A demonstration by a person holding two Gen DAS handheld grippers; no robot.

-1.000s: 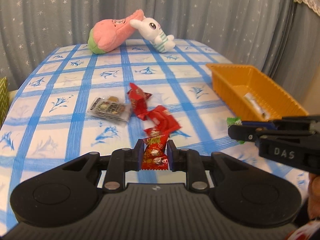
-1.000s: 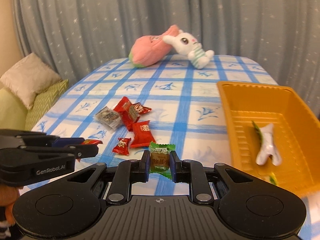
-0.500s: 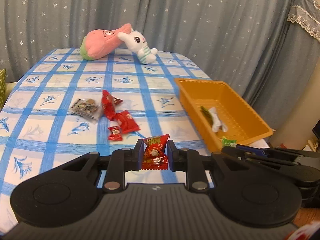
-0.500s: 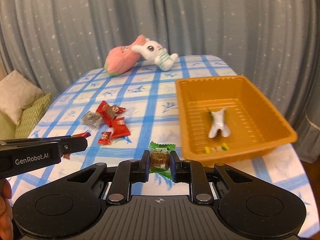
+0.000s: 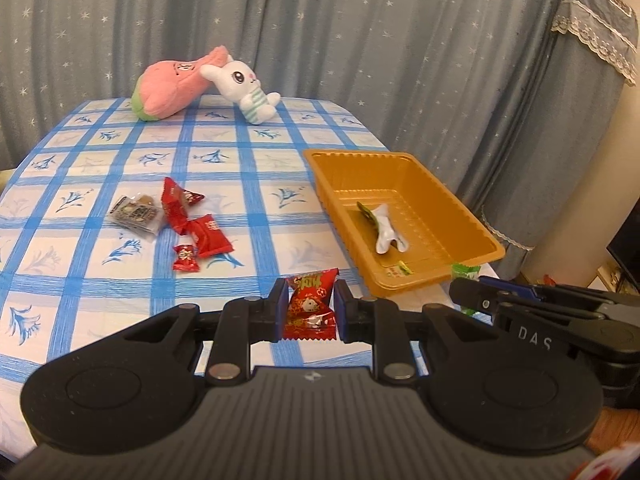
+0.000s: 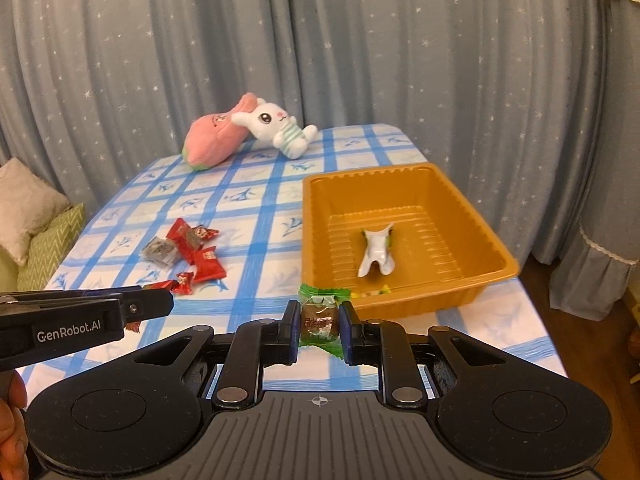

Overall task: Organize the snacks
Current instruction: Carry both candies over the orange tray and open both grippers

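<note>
My left gripper [image 5: 308, 304] is shut on a red candy packet [image 5: 310, 308], held above the table's near edge. My right gripper [image 6: 319, 320] is shut on a green-wrapped brown candy [image 6: 320, 316], just short of the near rim of the orange tray [image 6: 472, 284]. The tray [image 5: 436, 184] holds a white-and-green packet [image 6: 376, 252] and a small yellow candy [image 5: 400, 269]. Several red packets [image 5: 200, 228] and a clear packet [image 5: 134, 213] lie left of the tray on the checked cloth. In the right wrist view the left gripper [image 6: 156, 300] comes in from the left.
A pink plush [image 5: 172, 84] and a white rabbit plush [image 5: 246, 84] lie at the table's far end. Grey starred curtains hang behind. Cushions [image 6: 28, 216] sit left of the table. The blue-checked tablecloth [image 5: 256, 168] ends close beyond the tray's right side.
Both grippers have pulled back and risen with their candies, so more of the table and the whole tray now show. Both views have swung toward the tray.
</note>
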